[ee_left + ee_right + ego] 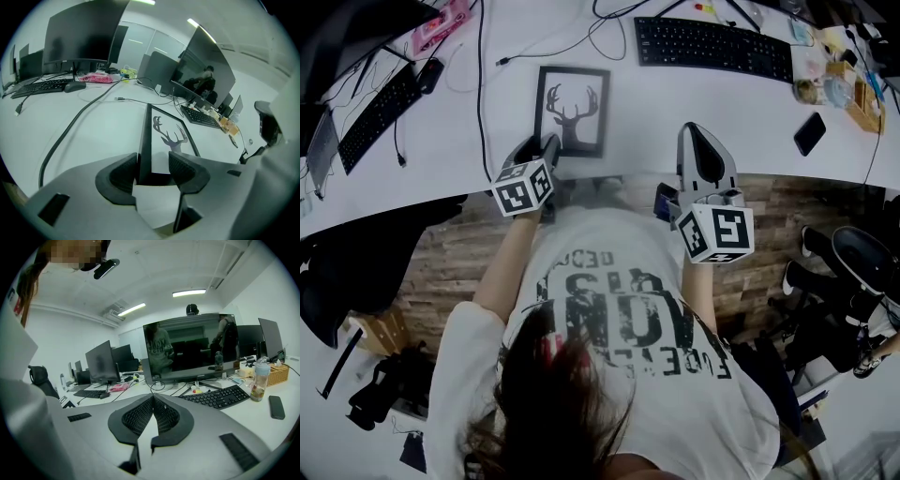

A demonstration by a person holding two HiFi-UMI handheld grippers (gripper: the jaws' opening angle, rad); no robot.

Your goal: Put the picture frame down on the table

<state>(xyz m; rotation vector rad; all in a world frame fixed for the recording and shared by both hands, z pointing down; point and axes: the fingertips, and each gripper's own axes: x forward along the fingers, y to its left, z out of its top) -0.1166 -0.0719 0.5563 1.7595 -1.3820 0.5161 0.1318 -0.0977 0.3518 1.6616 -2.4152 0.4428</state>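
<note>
Your left gripper (pixel 152 165): fingers spread, picture frame (pixel 573 108) near edge between them, contact unclear | frame flat on surface (pixel 656 103), that edge hidden in head view | your right gripper (pixel 153 401): fingers pressed together, empty

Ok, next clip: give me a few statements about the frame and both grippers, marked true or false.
1. The black picture frame with the deer silhouette lies face up on the white table. True.
2. The left gripper has its jaws apart, with the frame's near-left corner between them. True.
3. The frame is gripped from the right as well. False: the right gripper has its jaws shut on nothing, apart from the frame.
4. A keyboard lies between person and frame. False: the black keyboard lies beyond the frame.
</note>
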